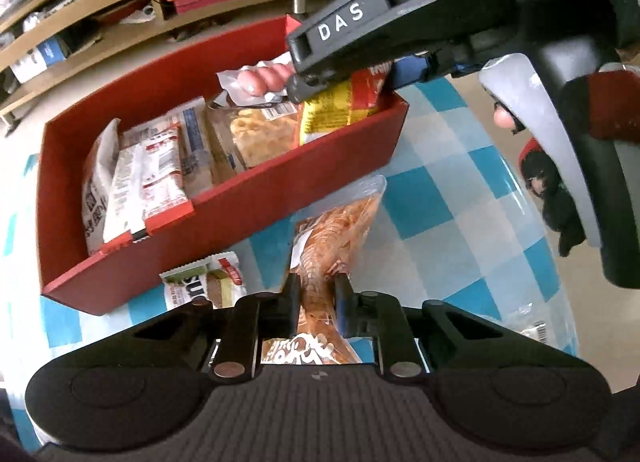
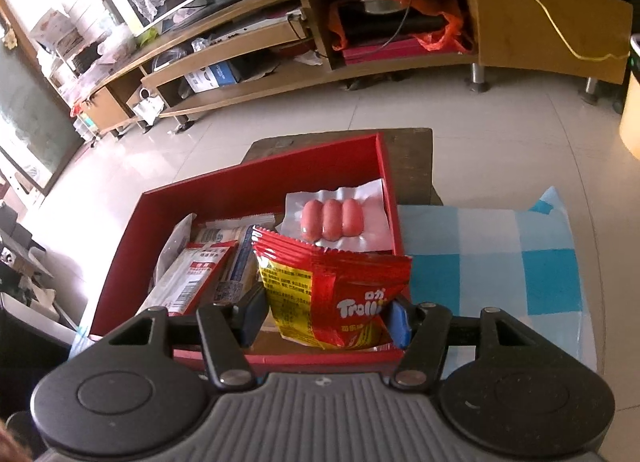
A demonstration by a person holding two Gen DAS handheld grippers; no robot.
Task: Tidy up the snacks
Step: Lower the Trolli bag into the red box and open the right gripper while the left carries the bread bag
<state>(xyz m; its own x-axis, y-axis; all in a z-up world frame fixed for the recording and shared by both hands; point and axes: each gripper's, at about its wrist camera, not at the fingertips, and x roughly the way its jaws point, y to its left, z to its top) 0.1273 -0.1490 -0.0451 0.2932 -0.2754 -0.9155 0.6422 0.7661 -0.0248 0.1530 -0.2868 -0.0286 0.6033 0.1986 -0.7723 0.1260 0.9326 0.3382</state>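
Left tongs (image 1: pixel 318 298) are clamped narrow on an orange snack bag (image 1: pixel 336 230) lying on the checked table (image 1: pixel 460 190) just beside the red box (image 1: pixel 224 222). Right tongs (image 2: pixel 326 312) grip a red Trolli bag (image 2: pixel 340 294) inside the box, near the sausage pack (image 2: pixel 334 218).

Blue-checked tablecloth (image 2: pixel 500 246), long wooden TV stand (image 2: pixel 360 58) — orange bag (image 2: pixel 444 36), tiled floor (image 2: pixel 280 118)

red box (image 2: pixel 256 198) far-left corner bare; packets (image 2: pixel 200 266) crowd rest; checked cloth (image 2: pixel 500 254) right open.
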